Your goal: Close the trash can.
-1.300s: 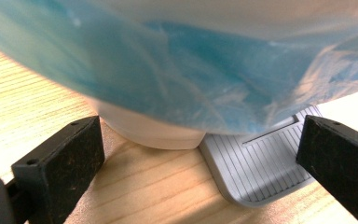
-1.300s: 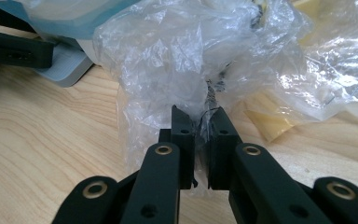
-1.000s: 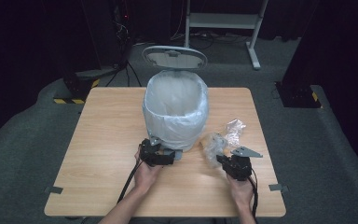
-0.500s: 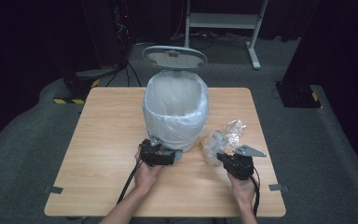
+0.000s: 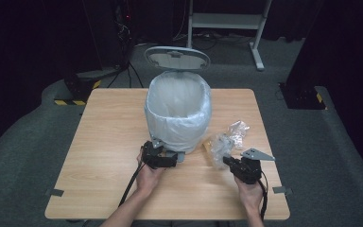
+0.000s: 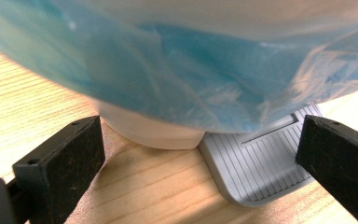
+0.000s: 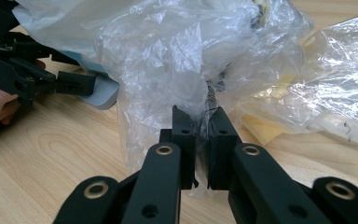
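Note:
A pedal bin [image 5: 178, 111] lined with a pale plastic bag stands mid-table, its lid [image 5: 177, 58] raised. My left gripper [image 5: 172, 158] lies at the bin's foot. In the left gripper view it [image 6: 200, 140] is open, with the grey ribbed pedal [image 6: 261, 158] and the bin's base between the wide-set jaws, untouched. To the right of the bin, my right gripper [image 5: 228, 161] is shut on a crumpled clear plastic wrapper [image 5: 221, 144]. In the right gripper view the jaws [image 7: 200, 119] pinch the wrapper's [image 7: 168, 56] lower fold just above the wood.
A second clear wrapper [image 5: 238, 128] with yellowish contents lies on the table behind the held one. The wooden table [image 5: 108, 123] has bare room to the left of the bin. Dark floor, cables and a white stand [image 5: 227, 21] lie beyond the far edge.

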Demonstrator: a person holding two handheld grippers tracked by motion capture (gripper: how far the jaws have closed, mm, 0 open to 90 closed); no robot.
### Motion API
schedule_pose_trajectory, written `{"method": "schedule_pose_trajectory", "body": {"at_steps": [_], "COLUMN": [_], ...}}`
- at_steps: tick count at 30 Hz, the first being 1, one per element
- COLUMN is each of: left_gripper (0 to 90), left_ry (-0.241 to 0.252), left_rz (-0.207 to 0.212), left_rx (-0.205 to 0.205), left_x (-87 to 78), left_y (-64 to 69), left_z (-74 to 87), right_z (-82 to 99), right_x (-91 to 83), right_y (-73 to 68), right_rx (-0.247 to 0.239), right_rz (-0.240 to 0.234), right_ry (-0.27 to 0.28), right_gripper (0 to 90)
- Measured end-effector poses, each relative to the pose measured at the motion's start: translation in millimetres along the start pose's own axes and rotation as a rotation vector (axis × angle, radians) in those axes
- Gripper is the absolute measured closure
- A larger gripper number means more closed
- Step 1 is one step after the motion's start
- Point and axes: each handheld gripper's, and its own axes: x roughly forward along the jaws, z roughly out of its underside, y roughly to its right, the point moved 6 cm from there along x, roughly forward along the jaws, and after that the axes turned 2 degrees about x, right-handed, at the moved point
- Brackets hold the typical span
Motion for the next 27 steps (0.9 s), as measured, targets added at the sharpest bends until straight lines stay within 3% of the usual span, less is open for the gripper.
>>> {"method": "schedule_pose_trajectory", "body": {"at_steps": [6,7,19,27], "left_gripper": [1.3,1.4,1.9,2.0], "left_ry": [-0.001,-0.024,-0.024,-0.024], "left_rz": [0.000,0.010,0.007,0.007], "left_rx": [0.001,0.022,0.021,0.021], "left_x": [0.0,-1.4,-1.9,-2.1], "left_y": [0.0,-0.6,-0.3,-0.2], "left_z": [0.0,1.4,1.6,1.7], "right_z": [-3.5,-4.8,-8.1,-14.9], "right_x": [-2.9,-4.1,-8.9,-10.7], "right_y": [-3.5,-4.4,-5.7,-8.2], "right_rx": [-0.005,-0.005,0.002,-0.018], "right_rz": [-0.003,-0.003,-0.019,-0.026], "right_ry": [0.013,0.014,0.020,0.016], "right_gripper": [84.9,84.8,84.8,84.8]}}
